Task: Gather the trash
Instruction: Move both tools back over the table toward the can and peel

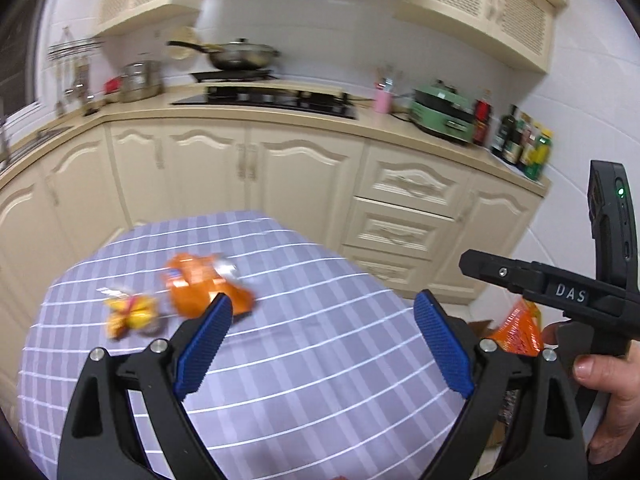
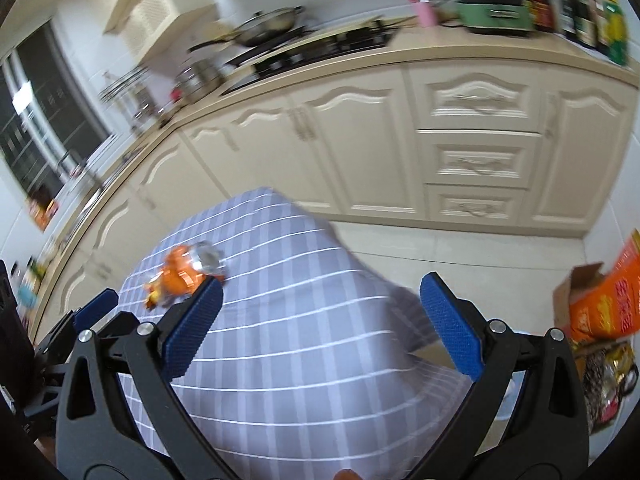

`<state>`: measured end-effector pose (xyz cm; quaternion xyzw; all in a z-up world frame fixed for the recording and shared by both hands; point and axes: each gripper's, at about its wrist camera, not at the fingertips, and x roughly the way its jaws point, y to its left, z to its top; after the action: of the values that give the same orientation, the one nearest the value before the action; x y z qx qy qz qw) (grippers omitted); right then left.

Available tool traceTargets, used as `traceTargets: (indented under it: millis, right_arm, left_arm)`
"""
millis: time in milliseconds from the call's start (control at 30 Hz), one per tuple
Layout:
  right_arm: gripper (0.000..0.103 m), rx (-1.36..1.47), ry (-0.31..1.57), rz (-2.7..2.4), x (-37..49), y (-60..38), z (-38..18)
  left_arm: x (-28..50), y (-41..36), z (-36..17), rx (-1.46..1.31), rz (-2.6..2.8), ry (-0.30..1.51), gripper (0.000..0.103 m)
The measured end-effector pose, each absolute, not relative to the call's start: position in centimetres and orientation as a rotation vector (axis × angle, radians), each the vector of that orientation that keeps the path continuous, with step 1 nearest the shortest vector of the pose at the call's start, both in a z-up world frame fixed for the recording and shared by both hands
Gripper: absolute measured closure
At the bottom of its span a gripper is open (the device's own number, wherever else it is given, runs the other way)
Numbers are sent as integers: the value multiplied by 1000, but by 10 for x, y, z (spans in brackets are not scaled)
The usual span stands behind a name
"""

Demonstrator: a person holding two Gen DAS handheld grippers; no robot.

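Note:
An orange snack wrapper (image 1: 202, 286) lies on the lilac checked tablecloth (image 1: 304, 344), with a smaller yellow wrapper (image 1: 130, 314) just left of it. My left gripper (image 1: 324, 312) is open and empty above the table, its left fingertip close to the orange wrapper. My right gripper (image 2: 322, 300) is open and empty over the table's right part. In the right wrist view the orange wrapper (image 2: 182, 276) sits beyond the left fingertip, with the yellow one (image 2: 154, 298) partly hidden beside it. A cardboard box (image 2: 580, 292) holding packaging stands on the floor at right.
Cream kitchen cabinets (image 1: 256, 168) run behind the table, with a hob and pan (image 1: 240, 56) on the counter. A green appliance (image 1: 440, 114) and bottles (image 1: 520, 140) stand at the counter's right. The right gripper's body (image 1: 560, 292) and the hand holding it show at the right in the left wrist view.

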<state>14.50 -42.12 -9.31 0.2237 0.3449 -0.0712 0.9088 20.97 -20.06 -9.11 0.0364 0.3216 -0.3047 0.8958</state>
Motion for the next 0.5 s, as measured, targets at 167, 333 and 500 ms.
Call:
traceTargets:
  millis: [167,333,500]
  right_arm:
    - [6,390,746,-74,172,-376,-93]
    - [6,345,783,-25,193,-344,-101]
    - [6,296,825,19,216,-314,-110]
  left_arm:
    - [225,-142,-98,58,-513,660,13]
    - [247,-85,-116,21,-395,688,13]
    - [263,-54,-134,34,-329,720,13]
